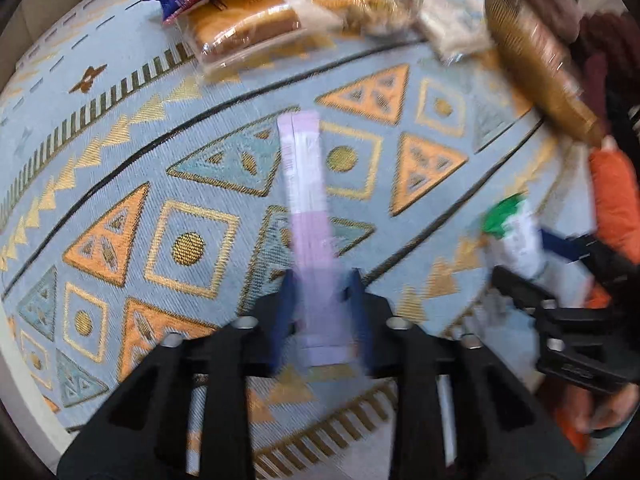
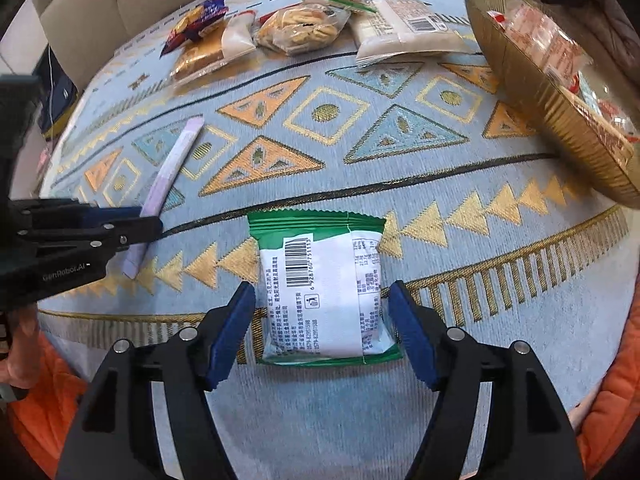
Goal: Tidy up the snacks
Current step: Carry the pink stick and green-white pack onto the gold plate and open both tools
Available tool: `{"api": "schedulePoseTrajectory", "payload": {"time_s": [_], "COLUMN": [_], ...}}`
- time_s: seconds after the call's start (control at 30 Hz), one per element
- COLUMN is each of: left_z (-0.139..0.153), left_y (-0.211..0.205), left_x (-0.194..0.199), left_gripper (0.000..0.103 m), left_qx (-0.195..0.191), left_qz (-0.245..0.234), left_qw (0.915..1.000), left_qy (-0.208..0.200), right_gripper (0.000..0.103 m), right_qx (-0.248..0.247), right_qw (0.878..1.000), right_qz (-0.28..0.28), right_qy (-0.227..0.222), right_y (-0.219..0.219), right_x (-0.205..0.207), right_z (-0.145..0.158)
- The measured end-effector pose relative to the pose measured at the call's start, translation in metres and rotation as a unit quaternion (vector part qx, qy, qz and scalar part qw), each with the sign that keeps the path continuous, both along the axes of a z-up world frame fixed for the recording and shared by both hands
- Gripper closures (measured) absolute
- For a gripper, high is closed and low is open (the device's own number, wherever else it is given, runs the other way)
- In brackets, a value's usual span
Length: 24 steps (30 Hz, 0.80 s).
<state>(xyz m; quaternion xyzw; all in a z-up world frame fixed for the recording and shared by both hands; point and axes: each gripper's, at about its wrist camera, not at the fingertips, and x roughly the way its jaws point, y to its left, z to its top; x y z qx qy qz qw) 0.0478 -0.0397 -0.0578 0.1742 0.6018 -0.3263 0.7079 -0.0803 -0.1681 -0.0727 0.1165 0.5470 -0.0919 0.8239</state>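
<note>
While the left gripper (image 1: 322, 300) is clamped on the purple stick packet (image 1: 306, 184) above the patterned cloth (image 1: 192, 168), the right gripper (image 2: 322, 320) stands apart around the green-and-white snack pack (image 2: 324, 292), lying flat near the cloth's front edge.

Snack packets (image 2: 324, 296) on patterned cloth (image 2: 460, 184)

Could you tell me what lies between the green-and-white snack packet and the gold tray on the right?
Nothing: in the right wrist view, only bare patterned tablecloth separates the green-and-white packet from the gold tray; no snack sits on that stretch.
</note>
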Motion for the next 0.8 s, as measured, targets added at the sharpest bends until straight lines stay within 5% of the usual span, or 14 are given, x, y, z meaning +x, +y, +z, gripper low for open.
{"api": "schedulePoseTrajectory", "payload": {"time_s": [0.03, 0.23, 0.43, 0.6, 0.8], "left_z": [0.001, 0.022, 0.065, 0.121, 0.169], "left_y": [-0.003, -0.01, -0.016, -0.088, -0.191], "left_x": [-0.003, -0.011, -0.015, -0.02, -0.028], "left_gripper": [0.083, 0.084, 0.085, 0.084, 0.084], "left_qx": [0.001, -0.039, -0.095, -0.148, -0.215], "left_qz": [-0.007, -0.022, -0.038, -0.082, -0.133], "left_qw": [0.9999, 0.9978, 0.993, 0.9819, 0.9644], "left_qy": [-0.014, -0.05, -0.06, -0.084, -0.077], "right_gripper": [0.053, 0.053, 0.053, 0.053, 0.053], "right_qx": [-0.005, 0.05, 0.035, 0.002, -0.007], "right_qw": [1.0, 0.997, 0.989, 0.971, 0.95], "right_qz": [0.006, 0.007, -0.048, -0.149, -0.24], "right_qy": [0.0, -0.053, -0.136, -0.184, -0.199], "right_y": [0.003, -0.001, -0.04, -0.115, -0.206], "right_x": [0.002, -0.001, -0.02, -0.043, -0.06], "right_z": [0.0, 0.023, 0.089, 0.146, 0.179]}}
